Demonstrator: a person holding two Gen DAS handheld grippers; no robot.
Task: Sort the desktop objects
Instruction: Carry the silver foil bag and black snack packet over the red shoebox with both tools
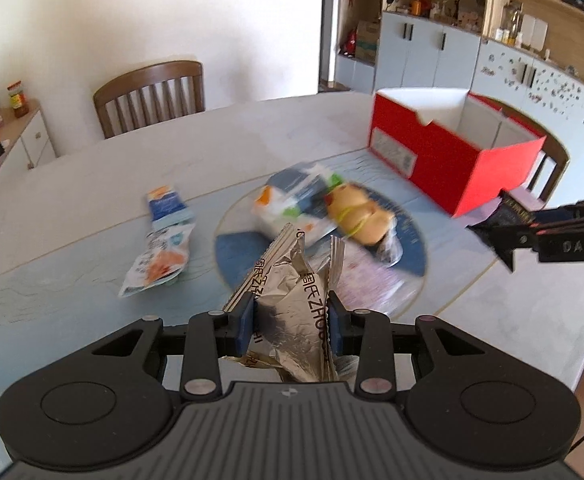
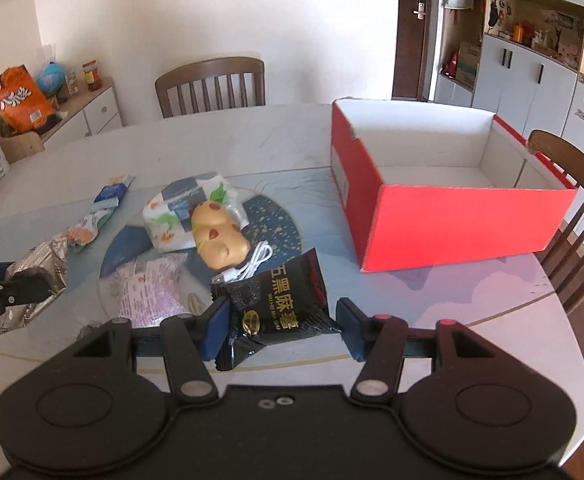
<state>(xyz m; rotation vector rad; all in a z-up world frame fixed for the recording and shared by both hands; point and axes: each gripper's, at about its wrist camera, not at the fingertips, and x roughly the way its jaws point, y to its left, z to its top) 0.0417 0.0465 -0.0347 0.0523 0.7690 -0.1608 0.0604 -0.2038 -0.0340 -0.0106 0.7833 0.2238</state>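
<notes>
My left claw (image 1: pixel 292 322) clamps the silver packet (image 1: pixel 292 292), my right claw (image 2: pixel 282 326) the black packet (image 2: pixel 278 304); both are lifted, and next I must carry them over the red box (image 2: pixel 464 224).

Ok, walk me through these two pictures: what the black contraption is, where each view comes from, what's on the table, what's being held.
Each picture comes from a camera riding on a hand-held two-finger gripper, looking along its fingers. The left gripper pinches a crumpled silver foil packet. The right gripper grips a black snack packet. On the table lie a tissue pack, a yellow toy, a white cable, other wrappers, and an open red box, apparently empty.
</notes>
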